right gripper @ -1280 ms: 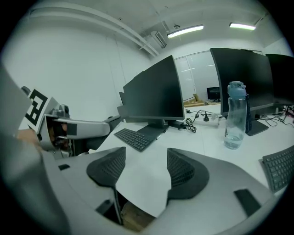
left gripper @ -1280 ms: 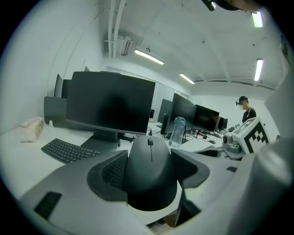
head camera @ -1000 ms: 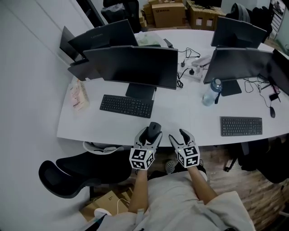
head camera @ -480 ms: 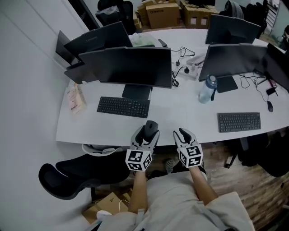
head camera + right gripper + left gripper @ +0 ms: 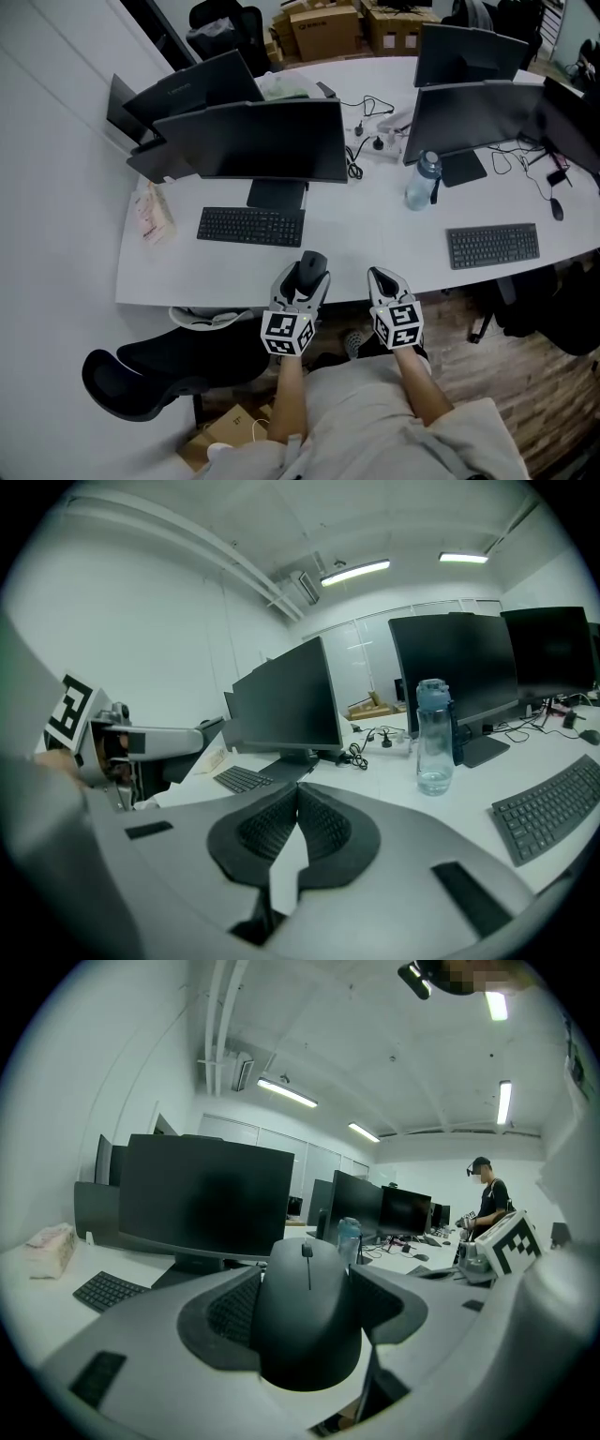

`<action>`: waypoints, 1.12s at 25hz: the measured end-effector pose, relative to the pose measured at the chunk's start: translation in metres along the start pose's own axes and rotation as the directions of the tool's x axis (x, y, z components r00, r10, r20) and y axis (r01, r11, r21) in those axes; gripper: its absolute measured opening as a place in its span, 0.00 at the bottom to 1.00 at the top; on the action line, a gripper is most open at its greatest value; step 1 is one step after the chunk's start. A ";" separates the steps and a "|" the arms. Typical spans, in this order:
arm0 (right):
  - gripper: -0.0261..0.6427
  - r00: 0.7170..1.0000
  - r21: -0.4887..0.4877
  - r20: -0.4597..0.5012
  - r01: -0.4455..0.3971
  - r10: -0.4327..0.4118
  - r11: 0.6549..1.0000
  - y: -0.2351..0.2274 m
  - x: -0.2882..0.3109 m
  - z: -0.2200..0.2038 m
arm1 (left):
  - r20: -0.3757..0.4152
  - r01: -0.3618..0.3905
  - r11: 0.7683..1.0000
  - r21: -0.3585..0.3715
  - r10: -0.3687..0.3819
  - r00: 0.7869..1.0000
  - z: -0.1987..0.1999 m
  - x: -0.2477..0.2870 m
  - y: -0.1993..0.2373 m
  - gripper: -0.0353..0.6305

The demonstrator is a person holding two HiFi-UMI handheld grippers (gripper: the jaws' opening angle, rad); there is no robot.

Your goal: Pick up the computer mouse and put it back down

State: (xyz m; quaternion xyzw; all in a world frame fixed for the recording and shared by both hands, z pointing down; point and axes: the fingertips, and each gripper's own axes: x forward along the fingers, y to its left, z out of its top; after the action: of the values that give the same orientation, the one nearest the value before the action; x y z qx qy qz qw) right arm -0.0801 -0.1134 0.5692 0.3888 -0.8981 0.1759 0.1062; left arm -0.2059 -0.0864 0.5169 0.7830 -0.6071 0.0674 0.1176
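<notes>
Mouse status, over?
Left tool shut on mouse, at desk edge. Right tool just closed, empty. Keyboard ahead, apart.

Two keyboards (image 5: pixel 250 226) (image 5: pixel 492 246), two mice (image 5: pixel 311 267) (image 5: pixel 558 208), one bottle (image 5: pixel 422 182)

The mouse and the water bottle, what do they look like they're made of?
The mouse looks like matte black plastic: it has a dull, even sheen and a moulded seam down its middle. The water bottle is probably clear, blue-tinted plastic, since you can see through its wall; glass can't be ruled out.
</notes>
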 end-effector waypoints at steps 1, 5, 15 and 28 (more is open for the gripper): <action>0.05 1.000 -0.001 0.002 0.001 -0.001 1.000 -0.001 -0.001 0.001 | -0.004 0.004 1.000 0.001 -0.004 1.000 0.000 0.002 -0.001 0.50; 0.05 1.000 -0.020 0.022 0.013 -0.012 1.000 -0.008 -0.006 0.006 | -0.016 0.016 1.000 -0.005 -0.016 1.000 -0.003 0.011 -0.003 0.50; 0.05 0.998 -0.023 0.056 0.032 -0.031 0.999 -0.044 -0.008 0.016 | -0.048 0.037 0.999 -0.020 -0.038 0.998 -0.007 0.056 -0.008 0.50; 0.05 0.997 -0.029 0.017 0.080 -0.080 0.996 -0.102 0.010 0.021 | -0.126 0.084 0.995 -0.046 -0.089 0.988 -0.026 0.132 -0.016 0.50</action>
State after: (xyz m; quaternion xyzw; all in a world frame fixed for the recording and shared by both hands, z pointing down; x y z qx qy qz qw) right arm -0.0131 -0.1932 0.5769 0.4243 -0.8851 0.1551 0.1117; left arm -0.1556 -0.1989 0.5726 0.8001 -0.5651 0.1000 0.1747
